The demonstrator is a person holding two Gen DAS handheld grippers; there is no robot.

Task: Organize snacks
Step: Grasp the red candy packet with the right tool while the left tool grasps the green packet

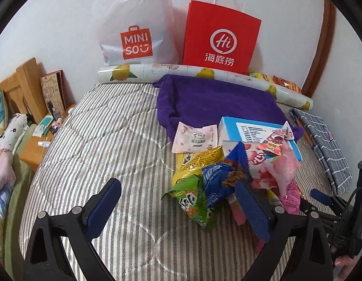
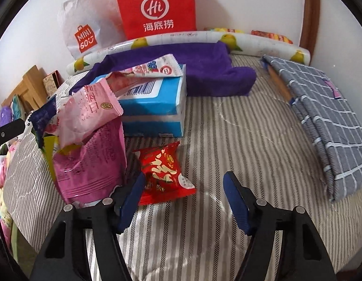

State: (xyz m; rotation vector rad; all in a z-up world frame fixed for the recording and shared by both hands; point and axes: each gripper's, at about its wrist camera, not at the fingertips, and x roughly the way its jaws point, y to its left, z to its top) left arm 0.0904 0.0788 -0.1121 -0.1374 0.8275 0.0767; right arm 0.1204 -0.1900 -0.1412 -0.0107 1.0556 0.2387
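Note:
A heap of snack packets lies on the striped bed cover (image 1: 99,140): a green packet (image 1: 192,201), a blue cookie packet (image 1: 218,180), a yellow one (image 1: 199,161), pink ones (image 1: 286,173) and a blue-white box (image 1: 251,131). My left gripper (image 1: 178,185) is open, its fingers wide on either side of the green and blue packets without touching them. In the right wrist view a red packet (image 2: 164,171) lies apart from a magenta pouch (image 2: 92,161). My right gripper (image 2: 184,178) is open around the red packet; the left pad is at its edge, the right pad stands clear.
At the wall stand a white Miniso bag (image 1: 134,35) and a red paper bag (image 1: 218,37), behind a lemon-print roll (image 1: 157,70). A purple towel (image 1: 216,98) lies behind the heap, a folded grey checked cloth (image 2: 326,117) to the right, a wooden nightstand (image 1: 40,145) to the left.

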